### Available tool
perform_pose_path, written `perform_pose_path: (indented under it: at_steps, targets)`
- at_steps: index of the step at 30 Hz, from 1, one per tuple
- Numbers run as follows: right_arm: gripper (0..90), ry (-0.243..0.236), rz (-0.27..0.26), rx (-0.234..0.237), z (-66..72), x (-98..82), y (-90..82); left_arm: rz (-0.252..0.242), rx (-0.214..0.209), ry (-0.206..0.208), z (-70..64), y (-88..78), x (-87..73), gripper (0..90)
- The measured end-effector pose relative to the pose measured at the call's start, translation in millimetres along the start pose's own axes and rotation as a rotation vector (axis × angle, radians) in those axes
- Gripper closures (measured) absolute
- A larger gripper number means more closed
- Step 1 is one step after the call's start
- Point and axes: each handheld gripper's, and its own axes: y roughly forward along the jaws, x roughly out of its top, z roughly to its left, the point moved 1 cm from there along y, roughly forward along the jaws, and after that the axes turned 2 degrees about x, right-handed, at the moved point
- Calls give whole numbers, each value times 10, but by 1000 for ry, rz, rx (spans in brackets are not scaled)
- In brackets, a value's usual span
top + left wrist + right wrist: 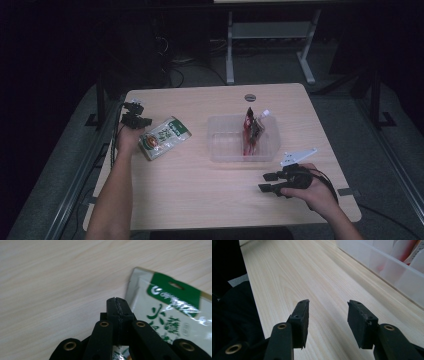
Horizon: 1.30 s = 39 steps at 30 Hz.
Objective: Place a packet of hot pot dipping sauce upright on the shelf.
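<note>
The left gripper [117,305] has its fingers together beside the green snack packet [164,137]; they would need parting to grasp it; the right gripper [328,315] rests with fingers apart near the clear bin [220,150].

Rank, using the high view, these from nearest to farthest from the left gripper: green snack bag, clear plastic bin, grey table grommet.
1. Green snack bag, just right of the left gripper.
2. Clear plastic bin, mid-table.
3. Grey table grommet, near the far edge.
</note>
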Motion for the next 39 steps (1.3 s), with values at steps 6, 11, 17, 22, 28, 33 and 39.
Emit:
perform_pose_path:
  at_steps: [6, 11, 17, 22, 28, 33, 39]
  targets:
    - [517, 0, -4, -2, -8, -6, -12, 28, -18, 2, -59, 111, -41, 896]
    - [516, -1, -2, 0, 0, -6, -13, 34, -56, 7, -107, 132, -102, 897]
    - [516, -2, 2, -3, 2, -1, -9, 33, -104, 8, -185, 102, -183, 897]
    - [515, -2, 9, -3, 6, 3, -2, 42, -147, 20, -234, 52, -287, 897]
    - [516, -11, 9, -4, 29, 22, 9, 38, -206, 76, -378, -25, -342, 897]
    - [515, -7, 7, -10, 31, 23, 2, 49, -242, 118, -492, -114, -419, 898]
    - [513, -10, 7, -13, 28, 28, 2, 59, -286, 155, -627, -233, -502, 898]
